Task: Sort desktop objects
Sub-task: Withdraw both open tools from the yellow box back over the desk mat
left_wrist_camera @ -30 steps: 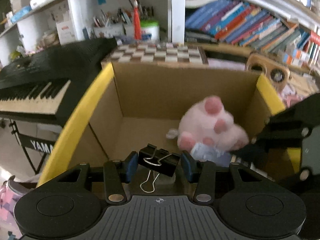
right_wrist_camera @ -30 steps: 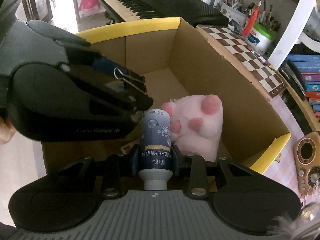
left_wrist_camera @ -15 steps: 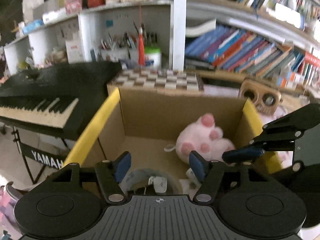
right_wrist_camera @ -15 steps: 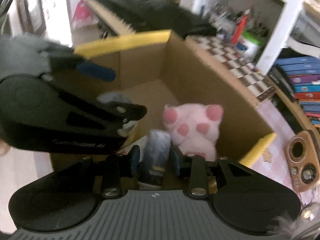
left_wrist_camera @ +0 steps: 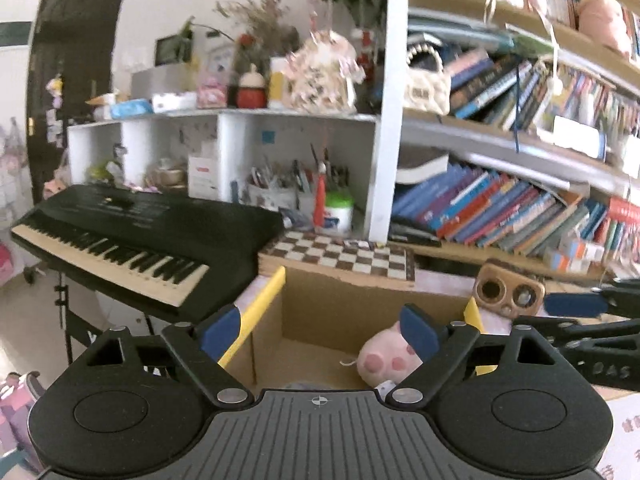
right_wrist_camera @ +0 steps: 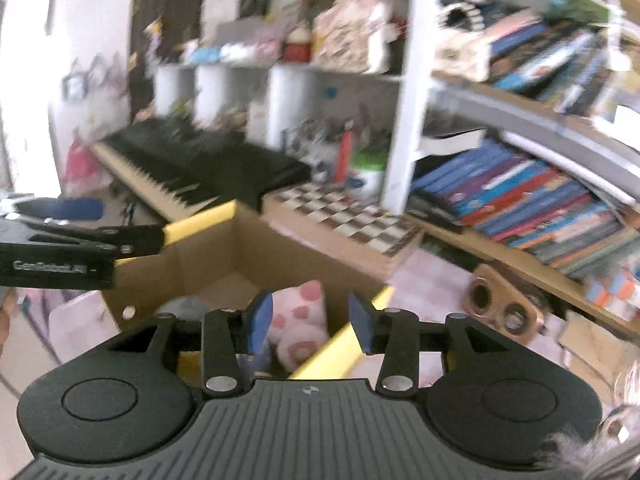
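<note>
Left wrist view. Left tool (left_wrist_camera: 318, 330) stood wide with its jaws opening, nothing between the blue pads. Looked over the near rim of the cardboard box (left_wrist_camera: 336, 312), which sat below and straight ahead. Inside, ahead and slightly right of the tool, lay the pink plush toy (left_wrist_camera: 384, 358), partly hidden behind the right pad, its soles turned toward the camera. A grey rounded shape at the box bottom, just above the tool body: too hidden to name. Right tool (left_wrist_camera: 576, 316) reached in from the right edge, level with the box's right wall and about as close to the box. Beyond the box: chessboard (left_wrist_camera: 340, 254), keyboard (left_wrist_camera: 132, 236) to the left, wooden speaker (left_wrist_camera: 508, 292) on the surface to the right.

Right wrist view, blurred. Right tool (right_wrist_camera: 310, 324) stood narrower, jaws opening, empty between the pads. Box (right_wrist_camera: 208, 252) lay below and ahead, toward the left; its yellow-edged rim ran diagonally under the right pad. Plush toy (right_wrist_camera: 300, 316) sat directly between and beyond the pads, down in the box. A dark bottle-like shape low by the left pad, too blurred to be sure. Left tool (right_wrist_camera: 80, 232) came in from the left edge over the box's far-left corner.

Judged: both drops appear done. Anything left to sort probably lies on the surface to the right, nearer the right tool; none identifiable here.
</note>
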A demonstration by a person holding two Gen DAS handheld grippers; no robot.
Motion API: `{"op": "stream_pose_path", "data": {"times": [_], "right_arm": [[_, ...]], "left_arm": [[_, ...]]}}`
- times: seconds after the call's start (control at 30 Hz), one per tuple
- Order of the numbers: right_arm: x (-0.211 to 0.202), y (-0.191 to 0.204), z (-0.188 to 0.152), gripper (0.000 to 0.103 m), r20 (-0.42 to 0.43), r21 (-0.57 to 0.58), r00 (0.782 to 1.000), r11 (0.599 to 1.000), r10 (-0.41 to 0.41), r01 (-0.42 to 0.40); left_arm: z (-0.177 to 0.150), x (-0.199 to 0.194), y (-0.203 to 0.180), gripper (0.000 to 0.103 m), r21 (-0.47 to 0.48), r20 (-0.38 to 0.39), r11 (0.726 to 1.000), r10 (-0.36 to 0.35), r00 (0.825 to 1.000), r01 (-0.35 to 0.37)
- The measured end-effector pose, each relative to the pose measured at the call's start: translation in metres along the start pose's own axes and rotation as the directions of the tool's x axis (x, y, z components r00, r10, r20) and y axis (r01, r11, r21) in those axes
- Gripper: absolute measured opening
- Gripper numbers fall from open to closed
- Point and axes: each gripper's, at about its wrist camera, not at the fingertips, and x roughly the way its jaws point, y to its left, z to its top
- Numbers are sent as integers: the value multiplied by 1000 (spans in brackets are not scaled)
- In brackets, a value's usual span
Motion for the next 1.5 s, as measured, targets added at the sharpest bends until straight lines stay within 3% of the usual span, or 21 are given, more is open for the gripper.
{"op": "stream_pose_path", "data": {"times": [0.3, 0.53, 0.9, 1.5], "right_arm": [[-56, -2, -32, 40, 28, 178, 984, 970, -174, 166], [-91, 18, -70, 40, -18, 245, 975, 945, -221, 219], [-127, 68, -122, 41, -78, 249, 980, 949, -180, 195], [-149, 106, -146, 55, -143, 222, 983, 964, -119, 149]], "left_arm": [[-19, -55, 10, 92, -67, 6, 998, 18, 1000, -18], [-46, -89, 9, 92, -54, -20, 999, -1, 1000, 0], [-93, -127, -5, 92, 59, -112, 998, -28, 993, 34], [-121, -159, -13, 96, 116, -179, 990, -60, 982, 81]]}}
